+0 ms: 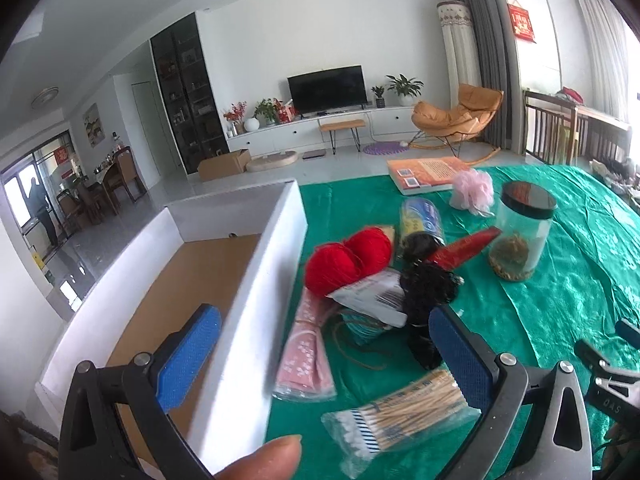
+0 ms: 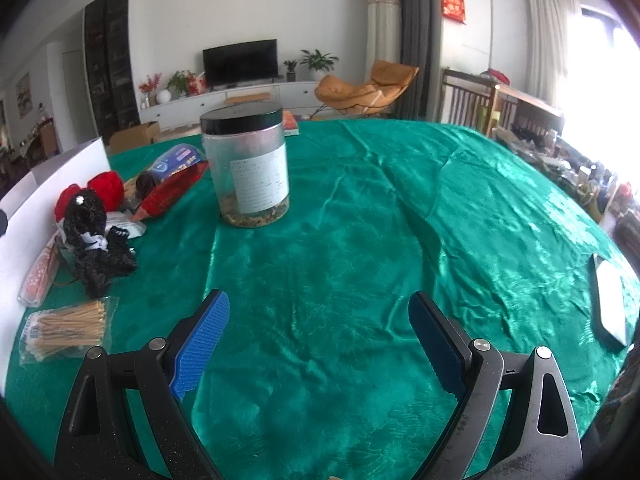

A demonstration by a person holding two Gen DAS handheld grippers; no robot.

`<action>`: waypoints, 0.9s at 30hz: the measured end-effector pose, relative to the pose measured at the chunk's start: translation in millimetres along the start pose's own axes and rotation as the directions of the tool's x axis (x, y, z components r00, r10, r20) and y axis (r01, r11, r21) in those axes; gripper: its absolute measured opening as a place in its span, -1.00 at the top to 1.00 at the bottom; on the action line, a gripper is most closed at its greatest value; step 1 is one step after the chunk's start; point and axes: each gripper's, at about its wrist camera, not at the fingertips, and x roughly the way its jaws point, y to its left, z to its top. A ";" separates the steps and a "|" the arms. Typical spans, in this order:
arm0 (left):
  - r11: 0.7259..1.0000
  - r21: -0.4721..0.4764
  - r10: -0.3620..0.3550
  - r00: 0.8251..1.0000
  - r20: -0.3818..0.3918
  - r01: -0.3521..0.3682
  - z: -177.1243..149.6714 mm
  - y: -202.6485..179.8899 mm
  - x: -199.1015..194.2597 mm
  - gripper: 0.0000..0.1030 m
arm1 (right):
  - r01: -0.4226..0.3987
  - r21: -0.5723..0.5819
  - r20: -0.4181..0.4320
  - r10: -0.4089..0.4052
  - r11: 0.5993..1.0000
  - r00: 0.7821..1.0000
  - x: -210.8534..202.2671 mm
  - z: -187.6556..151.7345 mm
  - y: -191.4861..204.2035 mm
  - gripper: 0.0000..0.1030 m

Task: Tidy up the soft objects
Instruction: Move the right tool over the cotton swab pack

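Fingertip of a person's hand point(image 1: 266, 458) pokes in at bottom centre of the left wrist view, just under the left gripper point(image 1: 324, 354), whose blue-padded fingers are spread wide w/ nothing between the pads: they straddle the near wall of the white cardboard box point(image 1: 256, 320), left pad over the box's brown floor, right pad over the clutter.

Soft things sit in a heap centre-frame, tight against the box's outer wall: red yarn ball point(image 1: 348, 258), black frilly fabric bundle point(image 1: 428, 292), pink patterned cloth in a clear sleeve point(image 1: 306, 354). Clear bag of wooden cotton swabs point(image 1: 404, 412) lies at lower centre, near the right pad. Pink mesh bath pouf point(image 1: 474, 188) is farther back, upper right, touching an orange book point(image 1: 428, 174); only this view shows the pouf and the box interior.

Right wrist view: right gripper point(image 2: 320, 340) at bottom, fingers also spread wide, empty, over bare green satin tablecloth point(image 2: 400, 220). Clear plastic jar w/ black lid point(image 2: 248, 168) stands upright, upper centre-left. Heap is squeezed to the left edge. Only here: a flat white device point(image 2: 610, 304) by the cloth's right edge.

Open room: centre and right of the cloth are bare; left side is crowded up to the box wall.
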 end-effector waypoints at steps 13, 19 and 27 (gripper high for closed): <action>0.992 -0.108 0.077 0.995 0.063 -0.070 15.3 72.4 -26.1 -1.00 | -0.422 -0.352 -0.228 0.361 0.835 0.904 19.2 -5.6 229.0 -0.80; 0.995 -0.075 0.067 0.997 0.041 -0.064 6.0 65.3 -24.1 -1.00 | -0.303 -0.407 -0.286 0.195 0.862 0.938 49.6 -25.2 251.6 -0.79; 0.995 0.005 -0.097 0.992 -0.087 0.097 -26.5 -0.8 7.0 -1.00 | 0.260 -0.070 -0.147 -0.268 0.963 0.952 36.6 -3.2 72.9 -0.79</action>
